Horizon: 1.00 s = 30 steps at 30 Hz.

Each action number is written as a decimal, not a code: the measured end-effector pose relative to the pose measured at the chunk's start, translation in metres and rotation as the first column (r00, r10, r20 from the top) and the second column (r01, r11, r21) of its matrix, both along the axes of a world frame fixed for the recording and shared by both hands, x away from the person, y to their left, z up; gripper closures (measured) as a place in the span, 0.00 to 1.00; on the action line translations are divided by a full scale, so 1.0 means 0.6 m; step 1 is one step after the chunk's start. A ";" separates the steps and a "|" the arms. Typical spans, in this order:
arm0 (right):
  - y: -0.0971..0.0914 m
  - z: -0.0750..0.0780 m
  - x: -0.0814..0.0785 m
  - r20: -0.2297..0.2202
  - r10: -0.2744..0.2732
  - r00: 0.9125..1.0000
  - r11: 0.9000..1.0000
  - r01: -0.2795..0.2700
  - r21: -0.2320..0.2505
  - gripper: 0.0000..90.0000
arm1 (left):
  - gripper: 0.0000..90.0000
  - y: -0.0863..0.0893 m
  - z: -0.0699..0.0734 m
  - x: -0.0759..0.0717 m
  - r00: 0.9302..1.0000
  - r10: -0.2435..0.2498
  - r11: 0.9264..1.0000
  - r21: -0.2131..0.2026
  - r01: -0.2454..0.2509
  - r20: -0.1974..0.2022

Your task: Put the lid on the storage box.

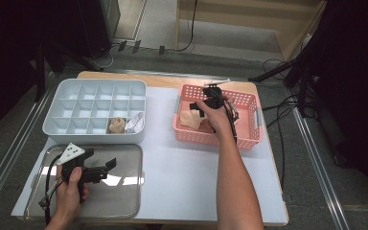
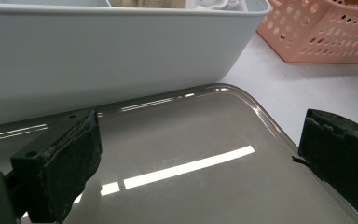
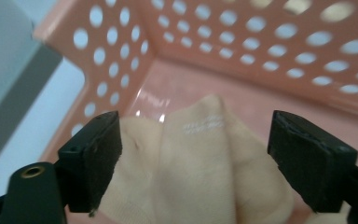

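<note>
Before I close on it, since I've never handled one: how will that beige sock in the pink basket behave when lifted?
Probably floppy: the beige sock lies in soft folds between the open right tongs, so loose ends may droop. It looks thin and light. Being cloth, it shouldn't roll, though it might catch on the pink basket wall holes.

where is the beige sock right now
In the high view the beige sock lies in the left end of the pink basket, right of the grey divided box; the open right gripper straddles it.
</note>
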State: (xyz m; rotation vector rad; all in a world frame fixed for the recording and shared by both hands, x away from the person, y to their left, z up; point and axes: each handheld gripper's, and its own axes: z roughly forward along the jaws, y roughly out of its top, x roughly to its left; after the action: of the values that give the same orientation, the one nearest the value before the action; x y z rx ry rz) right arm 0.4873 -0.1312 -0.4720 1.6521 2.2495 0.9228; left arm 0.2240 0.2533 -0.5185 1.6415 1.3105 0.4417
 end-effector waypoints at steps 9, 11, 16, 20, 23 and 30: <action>0.033 -0.032 0.008 -0.155 0.081 0.985 0.973 -0.112 -0.201 0.14 | 0.00 -0.002 0.000 0.000 1.000 -0.003 1.000 0.004 0.003 -0.003; 0.042 -0.040 0.007 -0.158 0.101 0.982 0.954 -0.141 -0.263 0.13 | 0.00 -0.002 -0.001 0.000 1.000 -0.004 1.000 0.006 0.004 -0.005; 0.038 -0.038 0.009 -0.132 0.038 0.991 0.957 -0.074 -0.280 0.30 | 0.00 -0.002 -0.002 0.001 1.000 -0.008 1.000 0.005 0.008 -0.010; 0.023 -0.032 0.010 -0.081 -0.058 0.995 0.965 0.035 -0.261 0.70 | 0.00 -0.003 -0.002 0.001 1.000 -0.003 1.000 0.004 0.003 -0.008; 0.023 -0.029 0.009 -0.079 -0.069 0.994 0.963 0.046 -0.265 0.86 | 0.00 -0.003 -0.002 0.000 1.000 -0.003 1.000 0.004 0.003 -0.007; 0.013 -0.007 0.000 0.016 -0.089 0.996 0.978 0.091 -0.189 0.91 | 0.00 -0.002 -0.002 0.001 1.000 -0.006 1.000 0.003 0.006 -0.010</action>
State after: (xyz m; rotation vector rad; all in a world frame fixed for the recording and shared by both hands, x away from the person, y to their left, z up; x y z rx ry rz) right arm 0.4872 -0.1236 -0.4759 1.6468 2.1621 0.6698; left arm 0.2245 0.2518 -0.5195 1.6515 1.3130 0.4320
